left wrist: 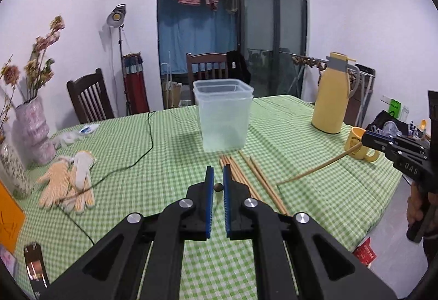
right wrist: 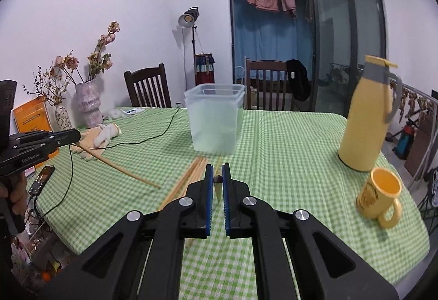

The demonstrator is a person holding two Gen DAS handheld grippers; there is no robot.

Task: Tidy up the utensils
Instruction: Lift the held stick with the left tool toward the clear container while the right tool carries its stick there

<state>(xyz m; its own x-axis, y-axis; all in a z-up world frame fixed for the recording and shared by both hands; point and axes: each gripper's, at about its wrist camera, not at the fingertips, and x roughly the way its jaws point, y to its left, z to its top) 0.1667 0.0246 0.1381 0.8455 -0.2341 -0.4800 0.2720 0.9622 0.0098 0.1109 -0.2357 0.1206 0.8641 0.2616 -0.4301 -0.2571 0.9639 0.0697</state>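
Near the middle of the green-checked cloth-covered counter [left wrist: 169,141]: stacked clear plastic square tubs [left wrist: 223,119]. Just in front: a row of wooden chopsticks [left wrist: 246,179]. At right: yellow thermos jug [left wrist: 332,97], with yellow ceramic mug [left wrist: 357,142] in front. At left: pale knitted gloves [left wrist: 68,182], ribbed pink vase [left wrist: 34,130] behind.

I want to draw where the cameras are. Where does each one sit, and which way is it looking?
Left wrist view: sits on the left gripper, looking forward along its fingers over the checked table toward the clear container; at the right edge, the right hand and the right gripper pinching the right chopstick.
Right wrist view: sits on the right gripper, facing the same way; at the left edge, the left hand and the left gripper pinching the left chopstick.
Shared: container, loose chopsticks, yellow jug, yellow mug.
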